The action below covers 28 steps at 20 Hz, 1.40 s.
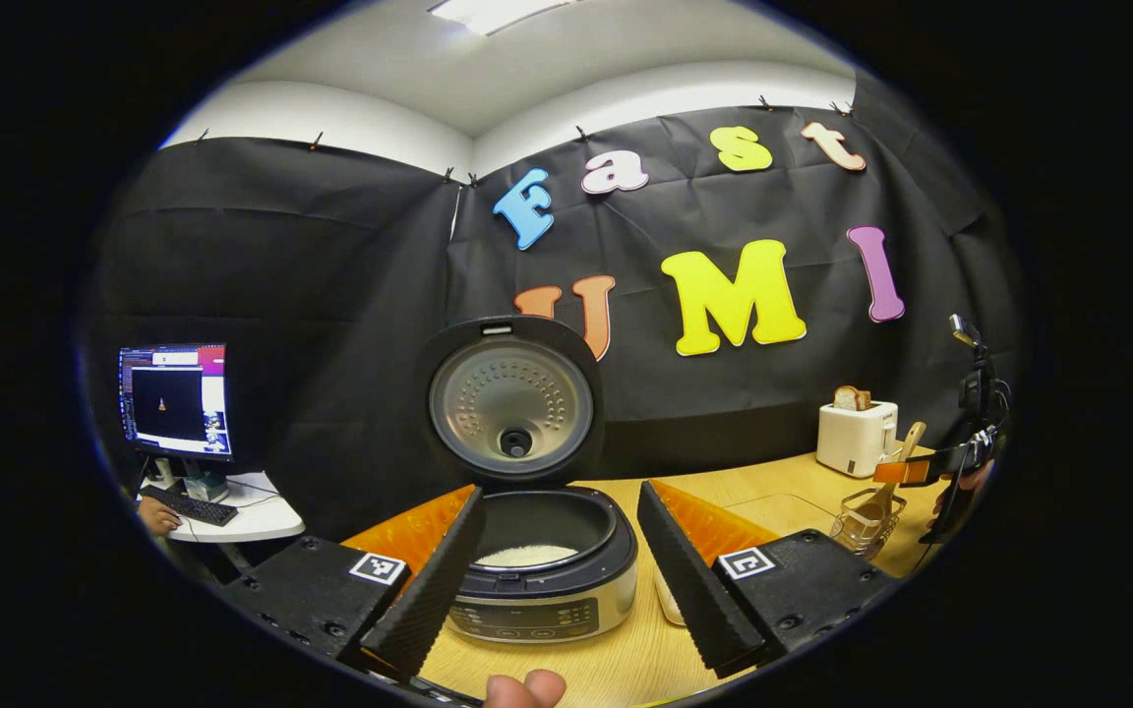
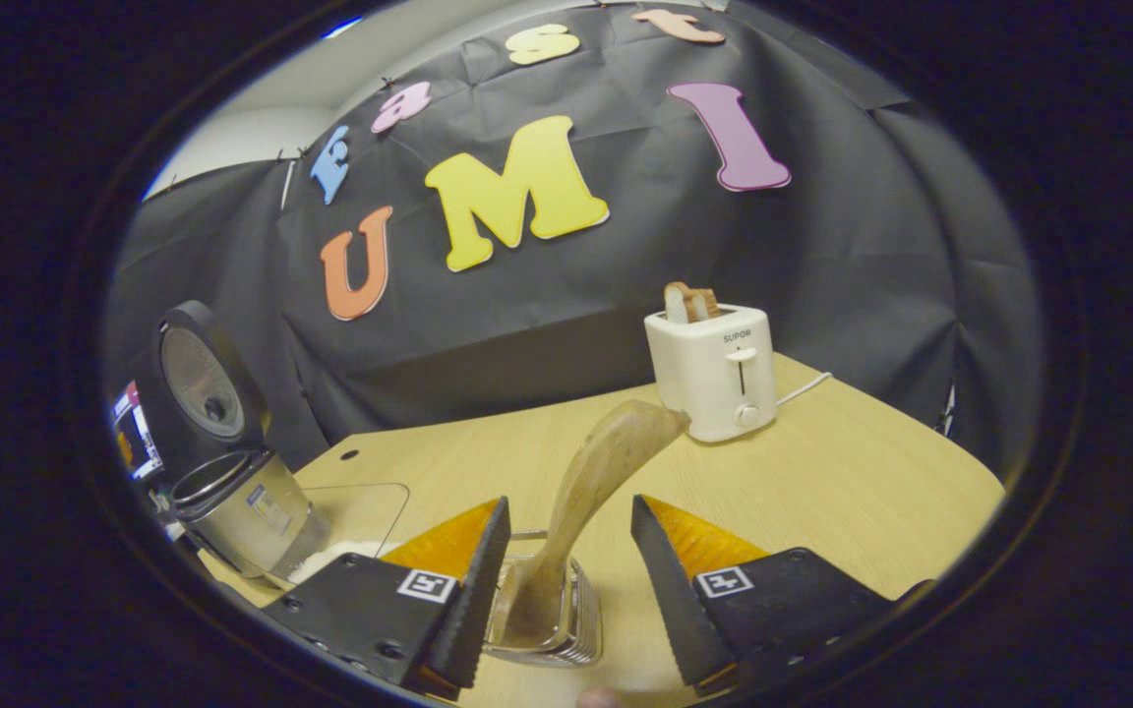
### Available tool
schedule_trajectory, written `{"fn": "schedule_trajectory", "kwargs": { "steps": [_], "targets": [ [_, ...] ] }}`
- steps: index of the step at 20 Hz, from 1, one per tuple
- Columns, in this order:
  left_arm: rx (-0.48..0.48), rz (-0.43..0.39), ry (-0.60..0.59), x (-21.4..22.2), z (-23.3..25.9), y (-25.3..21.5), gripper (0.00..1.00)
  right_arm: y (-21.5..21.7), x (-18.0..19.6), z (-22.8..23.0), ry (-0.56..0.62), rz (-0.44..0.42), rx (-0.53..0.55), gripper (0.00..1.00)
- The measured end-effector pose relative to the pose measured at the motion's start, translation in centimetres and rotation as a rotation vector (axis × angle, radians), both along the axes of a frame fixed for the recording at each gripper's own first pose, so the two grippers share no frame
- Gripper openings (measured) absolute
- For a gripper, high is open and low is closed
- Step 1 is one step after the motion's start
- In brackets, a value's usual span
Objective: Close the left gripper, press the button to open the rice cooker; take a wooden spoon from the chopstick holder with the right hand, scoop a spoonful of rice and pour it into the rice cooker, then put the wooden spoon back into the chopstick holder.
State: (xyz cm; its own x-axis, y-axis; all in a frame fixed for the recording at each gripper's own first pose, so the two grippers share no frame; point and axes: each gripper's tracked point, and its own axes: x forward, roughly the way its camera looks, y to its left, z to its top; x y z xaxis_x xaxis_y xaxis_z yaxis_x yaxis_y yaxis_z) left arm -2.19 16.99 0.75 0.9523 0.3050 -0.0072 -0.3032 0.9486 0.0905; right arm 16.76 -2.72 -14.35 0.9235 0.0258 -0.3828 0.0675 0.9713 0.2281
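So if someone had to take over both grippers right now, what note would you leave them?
Left gripper: open, hovering in front of the cooker, holding nothing.
Right gripper: open, fingers either side of the spoon, not gripping it.
Spoon stands in the holder, handle leaning toward the toaster.
Done: cooker lid is up; white rice shows in the pot.
Left: I cannot tell whether the scoop has happened. If not, grip the spoon, scoop, pour, return it.

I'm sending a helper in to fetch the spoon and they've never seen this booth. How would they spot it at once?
Find the white toaster at the back of the wooden table. In front of it stands a small clear holder, and the wooden spoon sticks up out of it, leaning toward the toaster. It is the only utensil there, between the open right tongs.
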Motion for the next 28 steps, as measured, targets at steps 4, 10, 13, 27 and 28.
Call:
{"fn": "schedule_trajectory", "kwargs": {
  "steps": [4,10,13,27,28],
  "targets": [
    [-0.005,0.007,-0.001,-0.1,0.0,0.5,0.99,0.3,0.5,-0.4,0.012,-0.020,0.053,0.28],
    [-0.009,0.032,0.002,-0.5,-0.1,1.9,0.99,1.7,-0.1,0.7,-0.010,0.004,0.028,0.02],
    [-0.026,0.028,0.002,-0.5,-0.3,2.1,0.99,1.6,-0.6,2.4,-0.042,0.006,0.007,0.00],
    [-0.063,0.020,0.015,-1.1,-0.6,3.5,0.99,7.0,-0.5,14.4,-0.223,0.061,-0.090,0.00],
    [-0.070,0.018,0.014,-1.2,-0.5,3.5,0.99,8.8,-0.1,15.0,-0.233,0.090,-0.096,0.00]
  ]
}}
